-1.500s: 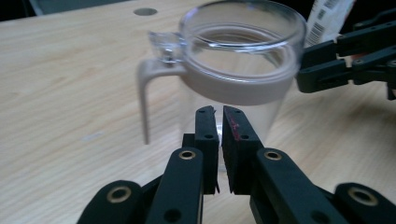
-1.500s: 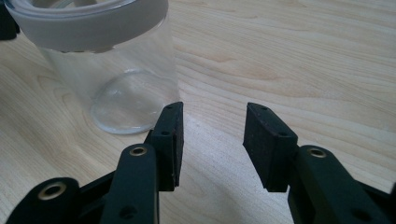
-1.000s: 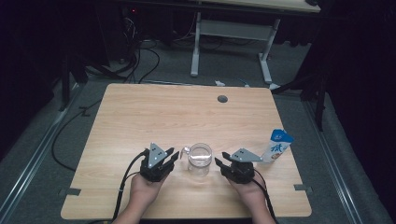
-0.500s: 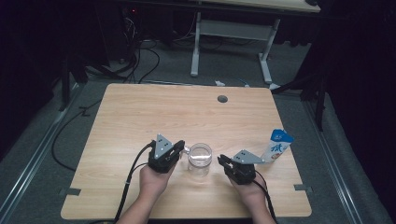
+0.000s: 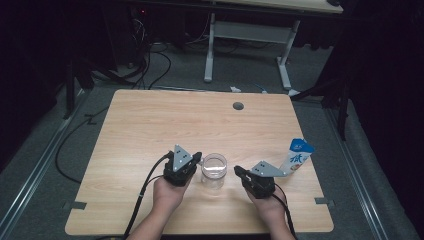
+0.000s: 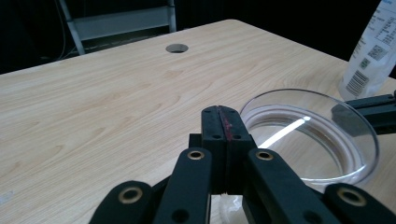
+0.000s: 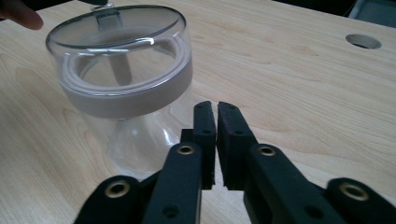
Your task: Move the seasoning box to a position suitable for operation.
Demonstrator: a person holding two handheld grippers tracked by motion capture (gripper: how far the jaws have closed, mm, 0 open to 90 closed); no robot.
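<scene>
A clear jar (image 5: 214, 170) with a transparent lid stands on the wooden table (image 5: 200, 125), near its front edge. My left gripper (image 5: 196, 159) sits just left of the jar, its jaws shut with nothing between them. In the left gripper view the closed tips (image 6: 223, 116) point past the jar's lid (image 6: 308, 130). My right gripper (image 5: 239, 173) rests to the right of the jar, apart from it. Its jaws (image 7: 215, 109) are shut on nothing, and the jar (image 7: 121, 79) stands just beyond them. Both pairs of jaws have just been closing.
A blue and white carton (image 5: 298, 155) stands upright near the table's right edge, behind my right hand. A round cable hole (image 5: 238, 106) lies at the far middle of the table. Beyond the table are desk legs and cables on a dark floor.
Both grippers have gone from open to shut with nothing between their jaws. The left gripper has shifted a little right, closer to the jar. The jar and carton have not moved.
</scene>
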